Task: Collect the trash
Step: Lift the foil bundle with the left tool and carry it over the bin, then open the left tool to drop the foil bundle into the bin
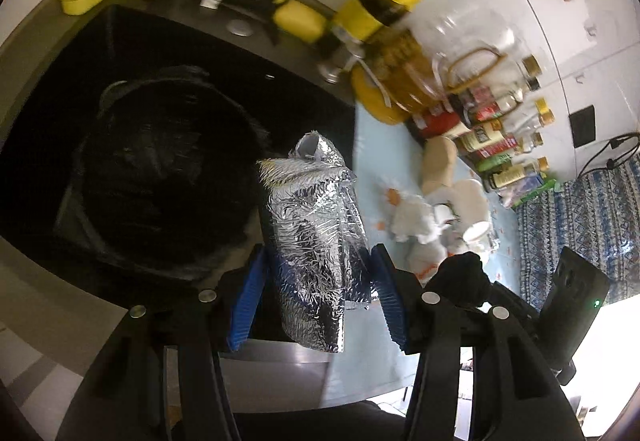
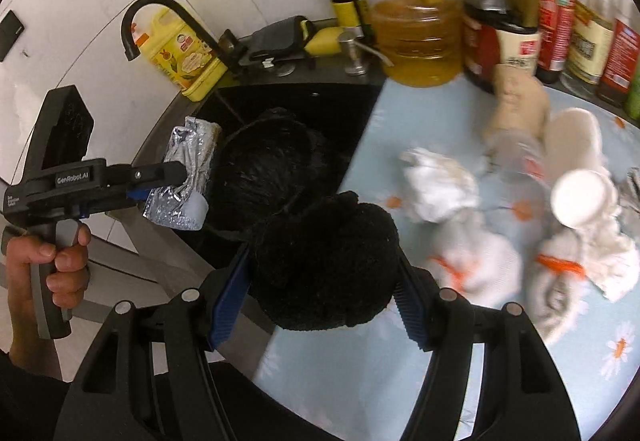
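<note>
Beside the counter, one black sink (image 2: pixel 352 97) holds one glossy black trash bag (image 1: pixel 160 173). Over its edge, the left gripper (image 1: pixel 320 297) pinches one crinkled silver foil pouch (image 1: pixel 316 241). Above the counter's edge, the right gripper (image 2: pixel 324 293) clamps one fuzzy black wad (image 2: pixel 324 265). Several crumpled white tissues (image 2: pixel 436 189) lie on the floral cloth (image 2: pixel 480 381).

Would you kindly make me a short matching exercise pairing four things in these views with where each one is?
Things:
1. foil packet
2. black fuzzy bundle
3. black bin bag
4. crumpled tissue

Places:
A. in the sink
B. on the floral cloth
C. in the left gripper
D. in the right gripper

Pairs: 1-C, 2-D, 3-A, 4-B
</note>
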